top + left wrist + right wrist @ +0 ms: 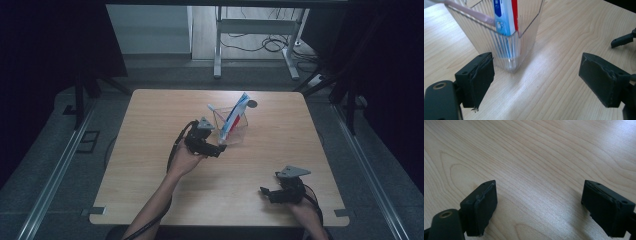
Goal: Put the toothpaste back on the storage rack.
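My left gripper (536,82) sits wide open just short of the clear ribbed cup (506,42) near the table's (150,150) middle, nothing between its jaws. The cup holds a toothpaste tube (505,17) and a toothbrush (469,11). My right gripper (539,207), also spread wide, hovers over bare wood near the front right corner.

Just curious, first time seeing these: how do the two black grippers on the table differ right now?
The left gripper sits mid-table at the clear cup; the right gripper rests near the table's front edge. The cup's corner stands before the left's fingers; bare wood lies before the right's. Both are open.
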A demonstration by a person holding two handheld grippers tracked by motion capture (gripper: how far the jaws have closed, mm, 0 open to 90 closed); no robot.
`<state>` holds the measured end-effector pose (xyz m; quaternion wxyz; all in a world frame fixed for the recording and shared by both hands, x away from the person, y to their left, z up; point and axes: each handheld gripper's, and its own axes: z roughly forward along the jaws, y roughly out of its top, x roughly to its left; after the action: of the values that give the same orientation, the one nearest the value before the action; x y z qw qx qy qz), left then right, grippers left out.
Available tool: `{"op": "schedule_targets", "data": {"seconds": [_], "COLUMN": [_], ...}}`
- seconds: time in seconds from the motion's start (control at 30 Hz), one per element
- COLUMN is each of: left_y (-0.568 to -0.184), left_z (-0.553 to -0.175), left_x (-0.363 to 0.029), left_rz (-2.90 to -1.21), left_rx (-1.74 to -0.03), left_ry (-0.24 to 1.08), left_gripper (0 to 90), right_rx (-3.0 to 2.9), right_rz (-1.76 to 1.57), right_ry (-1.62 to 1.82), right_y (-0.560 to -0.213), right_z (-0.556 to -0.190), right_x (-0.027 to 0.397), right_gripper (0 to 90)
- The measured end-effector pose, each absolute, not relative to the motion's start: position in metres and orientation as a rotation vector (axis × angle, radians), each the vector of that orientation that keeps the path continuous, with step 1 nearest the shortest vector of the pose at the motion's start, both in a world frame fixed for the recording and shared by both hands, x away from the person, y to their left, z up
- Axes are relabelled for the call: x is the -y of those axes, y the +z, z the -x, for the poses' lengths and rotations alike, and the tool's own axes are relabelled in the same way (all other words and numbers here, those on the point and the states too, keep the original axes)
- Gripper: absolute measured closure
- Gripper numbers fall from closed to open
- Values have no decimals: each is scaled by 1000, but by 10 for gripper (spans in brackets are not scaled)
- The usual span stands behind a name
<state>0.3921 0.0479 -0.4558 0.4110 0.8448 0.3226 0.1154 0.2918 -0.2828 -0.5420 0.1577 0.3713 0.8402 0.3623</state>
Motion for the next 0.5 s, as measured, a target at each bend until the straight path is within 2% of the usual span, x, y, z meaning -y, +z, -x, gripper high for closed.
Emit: {"op": "schedule_targets", "data": {"seconds": [0.5], "left_y": [-471], "left_z": [-373], "left_x": [-71], "left_rz": [-2116], "left_rx": [-837], "left_ry": [279], "left_gripper": [134], "right_rx": [-2403], "right_rz": [-1063], "right_ry": [1037], "right_y": [-542], "right_z": [-292], "right_x": [283], "right_gripper": [133]}}
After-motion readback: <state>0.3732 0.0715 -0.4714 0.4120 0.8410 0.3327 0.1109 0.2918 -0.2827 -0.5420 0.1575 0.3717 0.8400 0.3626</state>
